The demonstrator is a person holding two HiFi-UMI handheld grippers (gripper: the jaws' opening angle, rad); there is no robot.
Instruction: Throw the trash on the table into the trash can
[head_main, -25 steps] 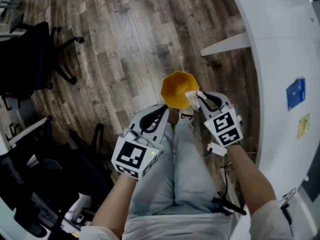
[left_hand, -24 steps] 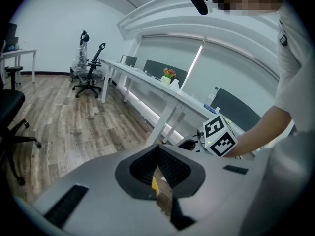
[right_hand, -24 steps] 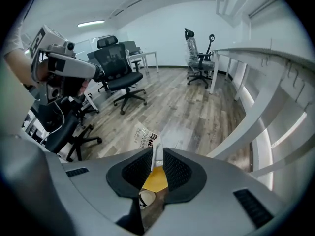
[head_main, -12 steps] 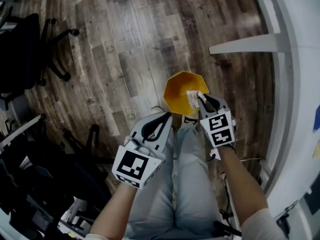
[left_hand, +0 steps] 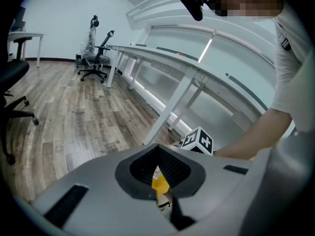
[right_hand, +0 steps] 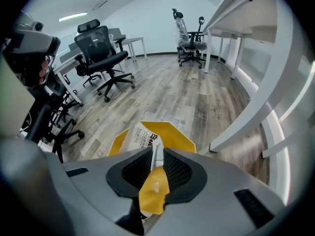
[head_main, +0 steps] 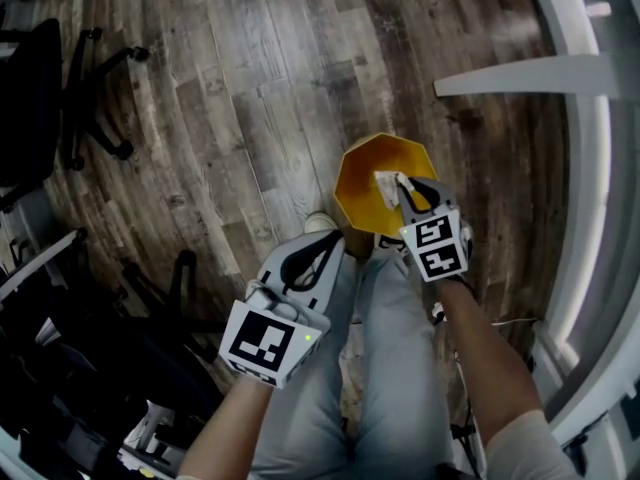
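Since a second ago the right gripper (head_main: 405, 183) has brought its pinched wrapper (head_main: 385, 181) further over the yellow bin (head_main: 352, 173); the left gripper (head_main: 328, 246), nearer, is pressed together and empty. Next, I'd say, the jaws just part and it drops; chairs (head_main: 40, 98) and the surface (head_main: 625, 118) stand well clear.

Room over the bin
The yellow trash can (head_main: 360, 183) stands open-mouthed; a white desk leg (head_main: 520, 75) crosses to its right (black office chair (head_main: 35, 88) well left).

The wrapper (right_hand: 142, 139) carries print too small to read. The right tongs (right_hand: 157, 157) seemingly hide its lower end.
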